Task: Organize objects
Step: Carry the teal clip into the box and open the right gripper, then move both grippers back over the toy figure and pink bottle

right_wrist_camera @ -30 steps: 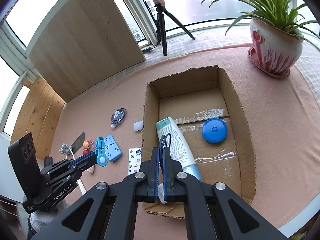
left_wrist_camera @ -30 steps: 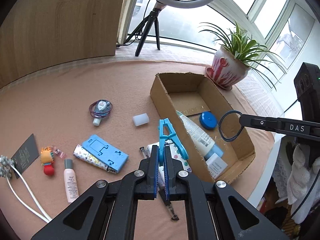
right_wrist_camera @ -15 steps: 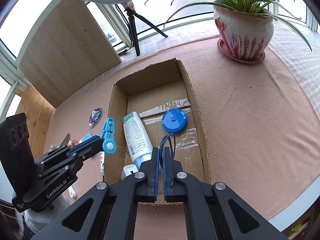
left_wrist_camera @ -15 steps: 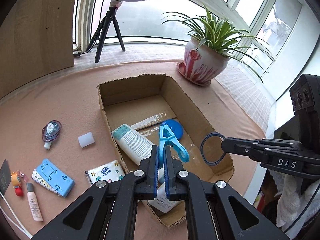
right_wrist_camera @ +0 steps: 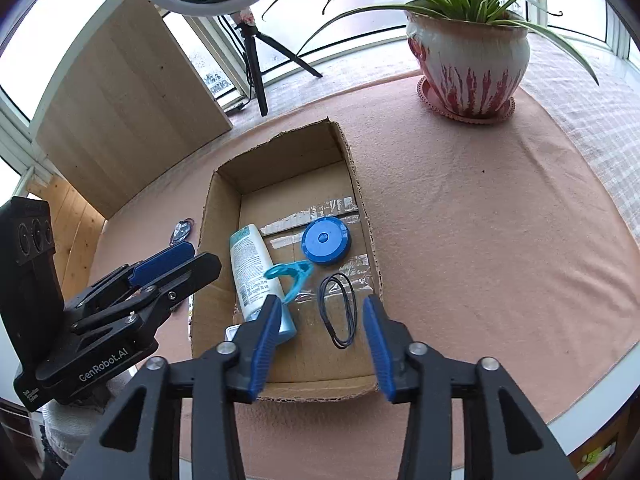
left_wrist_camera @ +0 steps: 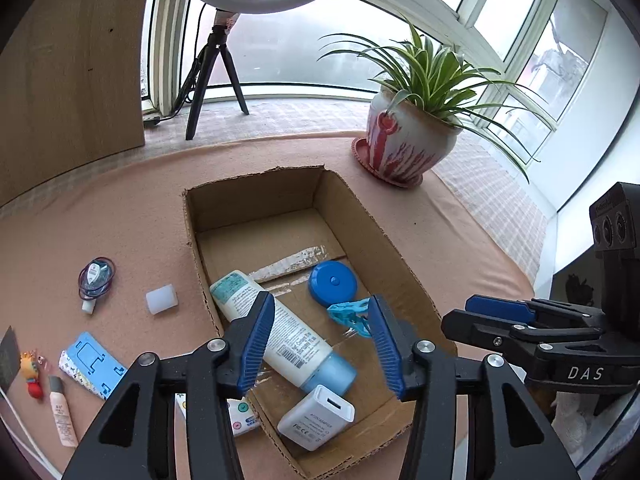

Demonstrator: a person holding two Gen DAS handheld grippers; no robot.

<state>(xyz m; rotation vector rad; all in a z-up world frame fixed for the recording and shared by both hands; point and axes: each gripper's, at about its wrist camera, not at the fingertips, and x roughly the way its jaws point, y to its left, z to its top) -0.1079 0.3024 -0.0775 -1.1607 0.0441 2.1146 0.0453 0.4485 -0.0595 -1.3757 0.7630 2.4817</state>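
An open cardboard box (left_wrist_camera: 256,184) (right_wrist_camera: 280,168) lies on the pink table cloth. Inside it are a white lotion tube (left_wrist_camera: 276,332) (right_wrist_camera: 250,268), a blue round disc (left_wrist_camera: 332,282) (right_wrist_camera: 326,240), a white charger (left_wrist_camera: 316,416), a turquoise clip (left_wrist_camera: 348,316) (right_wrist_camera: 290,274) and a black hair band (right_wrist_camera: 340,312). My left gripper (left_wrist_camera: 320,302) hovers over the box with its jaws opening; the clip lies loose below, touching neither pad. Above the hair band, the jaws of my right gripper (right_wrist_camera: 321,300) are opening, and the band lies flat on the box floor.
A potted plant (left_wrist_camera: 404,148) (right_wrist_camera: 468,60) stands beyond the box, a ring light on a tripod (left_wrist_camera: 216,64) behind. Left of the box lie a blue phone stand (left_wrist_camera: 96,364), a white cap (left_wrist_camera: 161,299), a small bottle (left_wrist_camera: 96,280) and a cream tube (left_wrist_camera: 62,412). The table edge (right_wrist_camera: 592,412) runs near right.
Both grippers moved over the box, then opened. The turquoise clip left the left jaws and the black hair band left the right jaws; both now lie in the box.
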